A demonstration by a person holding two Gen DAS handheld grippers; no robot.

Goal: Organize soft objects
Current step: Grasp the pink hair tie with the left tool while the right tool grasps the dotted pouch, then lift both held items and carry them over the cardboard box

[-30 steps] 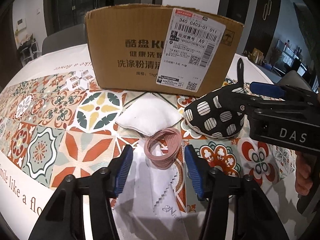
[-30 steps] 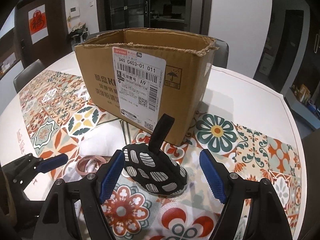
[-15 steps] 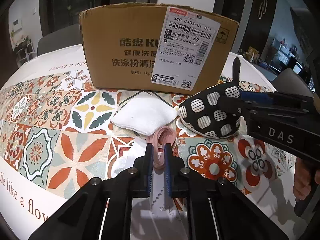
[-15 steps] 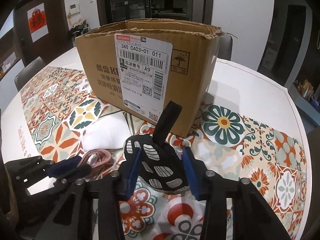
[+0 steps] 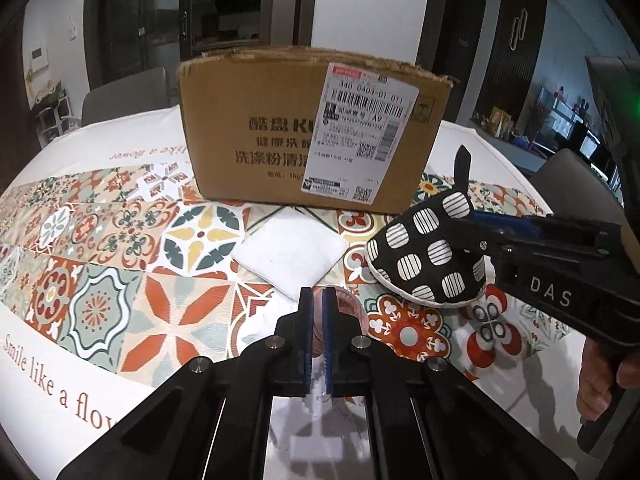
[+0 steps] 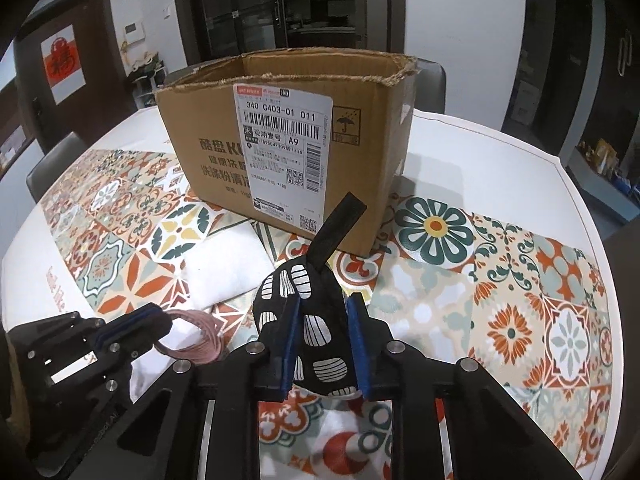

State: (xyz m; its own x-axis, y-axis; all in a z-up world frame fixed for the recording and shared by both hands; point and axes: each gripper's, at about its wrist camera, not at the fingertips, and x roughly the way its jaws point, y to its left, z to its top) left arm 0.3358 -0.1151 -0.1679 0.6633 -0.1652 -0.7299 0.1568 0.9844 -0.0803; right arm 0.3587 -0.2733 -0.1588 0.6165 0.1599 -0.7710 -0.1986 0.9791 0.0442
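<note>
Two grippers clamped, both raised off the tablecloth point(image 6: 520, 264).
My left gripper point(image 5: 314, 320) pinches the pink band point(image 5: 348, 308); my right gripper point(image 6: 322, 344) squeezes the spotted mitt point(image 6: 304, 300), facing the box point(image 6: 280, 152).

The cardboard box's point(image 6: 372, 128) white shipping label point(image 6: 282, 152) is showing "340 C403-01 011" and "A9". The right claw's point(image 5: 476, 236) black body is showing "DAS". The tablecloth point(image 5: 56, 384) is reading "Smile like a flow".
</note>
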